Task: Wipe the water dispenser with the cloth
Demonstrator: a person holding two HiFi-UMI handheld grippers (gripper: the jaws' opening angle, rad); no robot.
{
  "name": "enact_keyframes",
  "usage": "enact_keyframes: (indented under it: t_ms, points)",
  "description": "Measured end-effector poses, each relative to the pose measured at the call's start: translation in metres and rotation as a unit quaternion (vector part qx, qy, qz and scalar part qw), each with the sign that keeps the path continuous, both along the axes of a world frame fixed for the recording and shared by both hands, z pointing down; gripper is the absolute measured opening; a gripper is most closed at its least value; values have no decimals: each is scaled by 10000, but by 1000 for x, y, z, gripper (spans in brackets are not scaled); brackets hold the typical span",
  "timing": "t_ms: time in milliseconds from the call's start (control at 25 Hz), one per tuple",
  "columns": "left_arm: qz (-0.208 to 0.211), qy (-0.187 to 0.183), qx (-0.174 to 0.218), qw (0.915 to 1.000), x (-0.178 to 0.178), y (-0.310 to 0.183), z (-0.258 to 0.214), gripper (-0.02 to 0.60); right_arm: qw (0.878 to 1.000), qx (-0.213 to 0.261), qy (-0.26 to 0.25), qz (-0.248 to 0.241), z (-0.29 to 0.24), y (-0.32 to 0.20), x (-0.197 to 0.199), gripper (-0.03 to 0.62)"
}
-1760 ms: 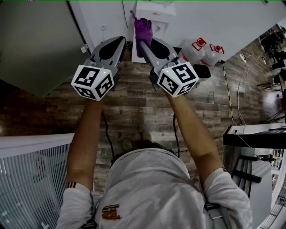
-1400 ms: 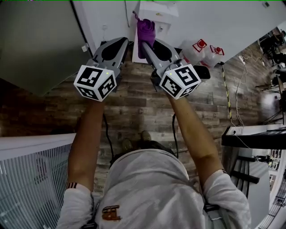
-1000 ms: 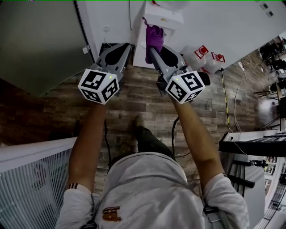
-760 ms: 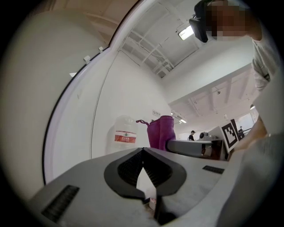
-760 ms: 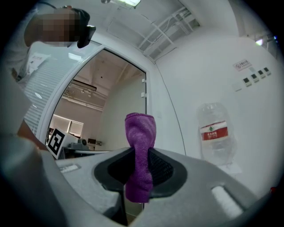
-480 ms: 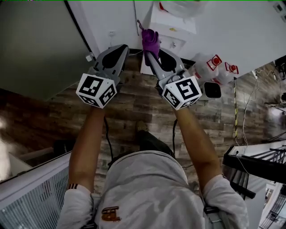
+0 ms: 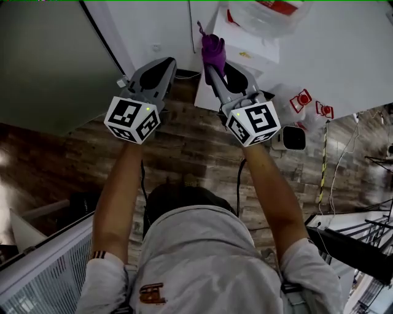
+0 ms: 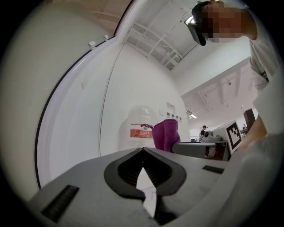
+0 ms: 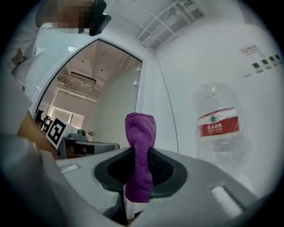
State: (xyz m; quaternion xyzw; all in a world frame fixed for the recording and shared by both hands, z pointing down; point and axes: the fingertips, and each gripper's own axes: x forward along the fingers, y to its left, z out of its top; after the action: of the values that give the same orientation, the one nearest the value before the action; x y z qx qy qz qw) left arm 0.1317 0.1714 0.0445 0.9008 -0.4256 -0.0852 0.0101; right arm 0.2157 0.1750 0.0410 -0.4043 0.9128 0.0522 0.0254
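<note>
The white water dispenser (image 7: 245, 58) stands against the wall ahead, and its clear bottle with a red label (image 7: 273, 11) shows at the top edge. My right gripper (image 7: 212, 65) is shut on a purple cloth (image 7: 213, 48), which sticks up past the jaws in front of the dispenser's left side. In the right gripper view the cloth (image 9: 140, 153) stands upright between the right gripper (image 9: 141, 153) jaws, with the bottle (image 9: 220, 128) to its right. My left gripper (image 7: 168, 62) is shut and holds nothing. The left gripper (image 8: 143, 149) view shows the bottle (image 8: 141, 128) and the cloth (image 8: 166, 134) ahead.
Spare water bottles with red caps (image 7: 305, 98) and a black object (image 7: 293, 138) lie on the wooden floor right of the dispenser. A grey panel (image 7: 49, 61) fills the left. A white grille (image 7: 43, 270) is at lower left. Cables run along the floor (image 7: 323, 165).
The person has stepped closer to the dispenser, and its bottle has come into view at the top. Both grippers stayed level in front, and the cloth is still clamped in the right one.
</note>
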Motion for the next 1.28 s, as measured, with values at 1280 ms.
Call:
enact_keyframes:
  t_ms: [1280]
  points:
    - [778, 1118, -1150, 9840, -63, -300, 126, -2, 7898, -877, 6065, 262, 124, -374, -100, 89]
